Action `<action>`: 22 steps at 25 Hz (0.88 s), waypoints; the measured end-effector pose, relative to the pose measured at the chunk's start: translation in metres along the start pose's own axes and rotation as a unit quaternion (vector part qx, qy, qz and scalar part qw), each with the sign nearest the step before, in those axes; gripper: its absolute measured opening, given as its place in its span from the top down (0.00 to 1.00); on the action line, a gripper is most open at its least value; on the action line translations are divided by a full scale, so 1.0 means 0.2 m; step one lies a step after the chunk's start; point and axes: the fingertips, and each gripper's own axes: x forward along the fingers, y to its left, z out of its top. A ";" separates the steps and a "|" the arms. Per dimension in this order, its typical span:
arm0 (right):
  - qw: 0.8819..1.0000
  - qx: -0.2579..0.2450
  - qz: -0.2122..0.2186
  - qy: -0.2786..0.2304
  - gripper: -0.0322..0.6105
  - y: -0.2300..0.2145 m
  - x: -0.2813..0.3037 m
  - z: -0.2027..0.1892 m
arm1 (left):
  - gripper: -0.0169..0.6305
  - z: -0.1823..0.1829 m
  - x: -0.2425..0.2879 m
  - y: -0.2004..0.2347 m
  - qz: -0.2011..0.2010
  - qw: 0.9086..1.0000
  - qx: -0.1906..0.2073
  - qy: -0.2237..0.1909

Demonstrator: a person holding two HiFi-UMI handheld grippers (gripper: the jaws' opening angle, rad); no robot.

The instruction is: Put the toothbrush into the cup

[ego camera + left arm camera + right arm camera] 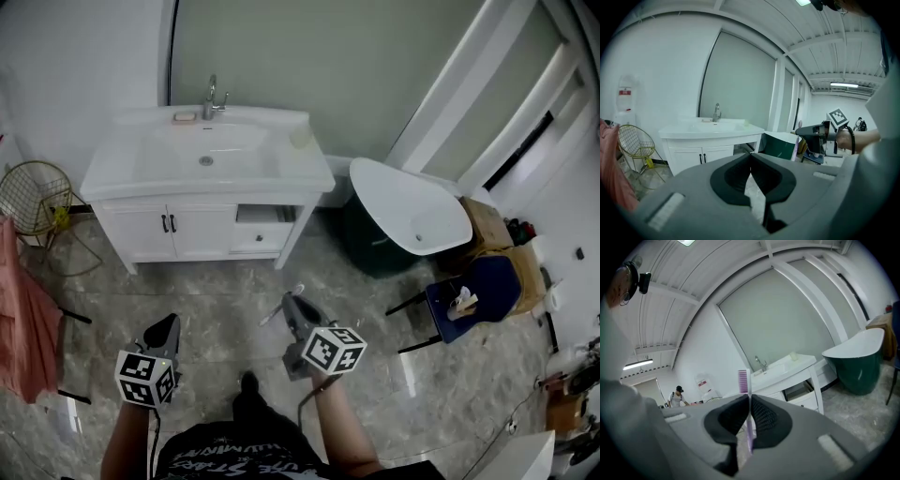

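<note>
A pale cup stands on the right end of the white washbasin counter, far ahead of both grippers; it also shows as a small cup in the right gripper view. My right gripper hangs over the floor, shut on a purple toothbrush whose bristle head sticks up above the jaws. In the head view the toothbrush pokes out to both sides of the fingertips. To its left my left gripper is shut with nothing in it; its jaws meet at the tips in its own view.
A faucet and a soap bar sit behind the basin. The vanity's drawer is pulled open. A green-and-white bathtub, a blue chair and boxes stand right; a gold wire chair and pink cloth left.
</note>
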 end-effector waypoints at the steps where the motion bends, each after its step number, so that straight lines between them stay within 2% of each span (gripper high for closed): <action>1: 1.000 -0.001 0.003 0.001 0.92 -0.04 0.04 0.05 | 0.96 0.04 0.06 -0.01 0.003 1.000 0.000 0.000; 6: 1.000 -0.004 0.021 0.007 0.92 -0.26 0.19 0.26 | 0.96 0.18 0.35 -0.07 0.013 1.000 0.003 0.000; 14: 1.000 0.000 0.031 0.006 0.92 -0.56 0.32 0.49 | 0.96 0.36 0.69 -0.11 0.036 0.999 0.005 -0.011; 22: 1.000 -0.004 0.023 0.004 0.92 -0.70 0.47 0.58 | 0.96 0.49 0.97 -0.11 0.014 1.000 0.008 -0.021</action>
